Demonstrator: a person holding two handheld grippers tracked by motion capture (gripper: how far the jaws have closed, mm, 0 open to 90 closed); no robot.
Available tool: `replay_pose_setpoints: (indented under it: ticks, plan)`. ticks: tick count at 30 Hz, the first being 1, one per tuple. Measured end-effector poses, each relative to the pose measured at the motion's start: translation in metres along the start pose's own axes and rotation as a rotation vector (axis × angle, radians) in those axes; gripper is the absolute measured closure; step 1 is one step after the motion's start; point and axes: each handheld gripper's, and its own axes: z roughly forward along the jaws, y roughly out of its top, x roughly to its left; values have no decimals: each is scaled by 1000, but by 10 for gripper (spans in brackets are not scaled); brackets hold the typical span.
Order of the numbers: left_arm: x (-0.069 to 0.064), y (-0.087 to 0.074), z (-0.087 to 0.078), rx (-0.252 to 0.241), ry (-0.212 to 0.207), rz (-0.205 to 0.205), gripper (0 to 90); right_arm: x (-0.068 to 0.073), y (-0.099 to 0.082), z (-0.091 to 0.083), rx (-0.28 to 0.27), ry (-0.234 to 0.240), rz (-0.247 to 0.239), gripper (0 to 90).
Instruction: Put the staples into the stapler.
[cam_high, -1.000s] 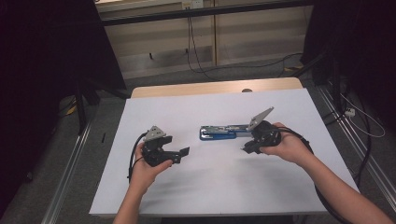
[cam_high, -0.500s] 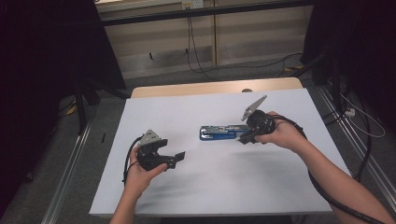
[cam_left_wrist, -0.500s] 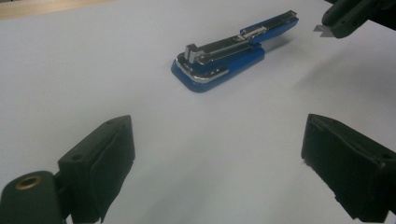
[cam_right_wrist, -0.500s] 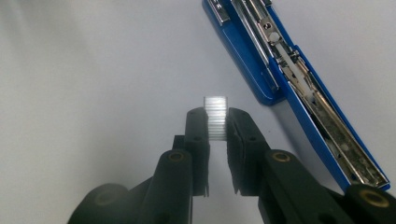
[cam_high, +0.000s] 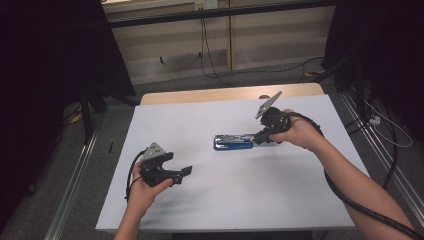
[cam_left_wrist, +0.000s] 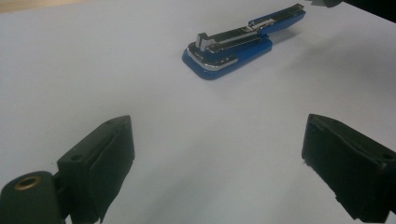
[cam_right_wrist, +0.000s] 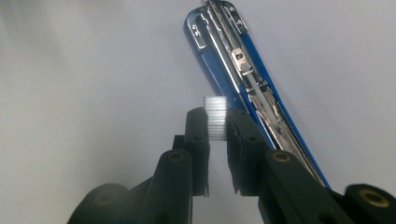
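An opened blue metal stapler (cam_high: 233, 142) lies near the middle of the white tabletop (cam_high: 240, 200), its chrome staple channel (cam_right_wrist: 233, 60) exposed; whether it holds staples cannot be told. The right tool (cam_right_wrist: 216, 122) pinches a short silvery strip of staples (cam_right_wrist: 215, 115) just beside the stapler. The left tool (cam_left_wrist: 217, 154) stands wide apart, empty, well short of the stapler.

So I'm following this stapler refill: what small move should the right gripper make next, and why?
Probably carry the staple strip pinched in the right gripper over the open stapler and line it up with the channel: the strip hangs beside it, not in it.
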Motion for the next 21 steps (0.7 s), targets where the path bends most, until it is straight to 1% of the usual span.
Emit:
replay_pose_setpoints:
  ticks: [6,14,17,21]
  plan:
    - [0,-2,1,9,-7,13,90,-4,6,2,-5,2,-3,790]
    - [0,-3,1,6,-1,6,90,-11,11,5,0,-2,-7,790]
    - [0,-3,1,8,-7,8,90,-13,13,5,6,-1,-18,790]
    - [-1,-3,0,7,-6,8,90,-17,18,6,4,-6,-30,790]
